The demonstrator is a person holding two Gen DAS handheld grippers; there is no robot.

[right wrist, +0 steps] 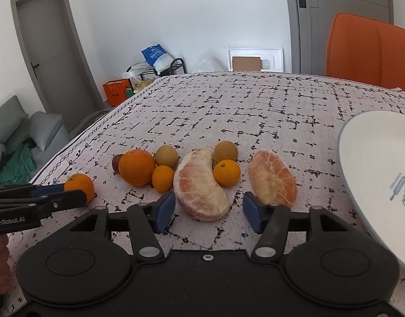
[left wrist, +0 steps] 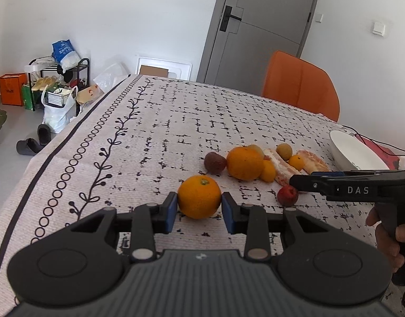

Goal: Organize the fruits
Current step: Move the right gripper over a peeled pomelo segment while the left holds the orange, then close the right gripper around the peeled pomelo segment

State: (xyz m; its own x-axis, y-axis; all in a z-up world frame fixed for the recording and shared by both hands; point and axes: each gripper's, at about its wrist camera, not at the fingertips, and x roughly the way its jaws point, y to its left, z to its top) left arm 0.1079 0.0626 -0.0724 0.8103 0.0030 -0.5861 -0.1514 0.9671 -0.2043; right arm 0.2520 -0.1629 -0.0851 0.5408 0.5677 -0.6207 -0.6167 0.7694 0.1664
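White walls, a grey door [left wrist: 258,23] and an orange chair [left wrist: 300,84] frame a table under a pale patterned tablecloth [left wrist: 176,111], where the fruit is laid out. Nearest the left gripper [left wrist: 199,206] sits a small orange [left wrist: 199,196], resting on the cloth apart from the rest, with both blue pads pressed against its sides; the grasp appears meant to lift it, and it seems to have been singled out because it stands clear of the pile. Beyond it the other fruit is bunched: a larger orange [right wrist: 136,167] touching a dark reddish fruit [left wrist: 214,162], two small kumquat-like oranges [right wrist: 163,178], two brownish-green round fruits [right wrist: 166,155], and two peeled pomelo segments [right wrist: 201,185] lying flat. A small red fruit [left wrist: 287,196] lies near the right gripper's tip in the left wrist view. The right gripper [right wrist: 209,211] hovers with its jaws spread around the near end of the curved pomelo segment, the pads not touching it, so it holds nothing; it looks lined up to take that piece. A white bowl [right wrist: 374,171] stands at the right edge of the table, just beside the fruit; no fruit shows in the part of it that is visible, and it is probably the place the fruit is meant to go.
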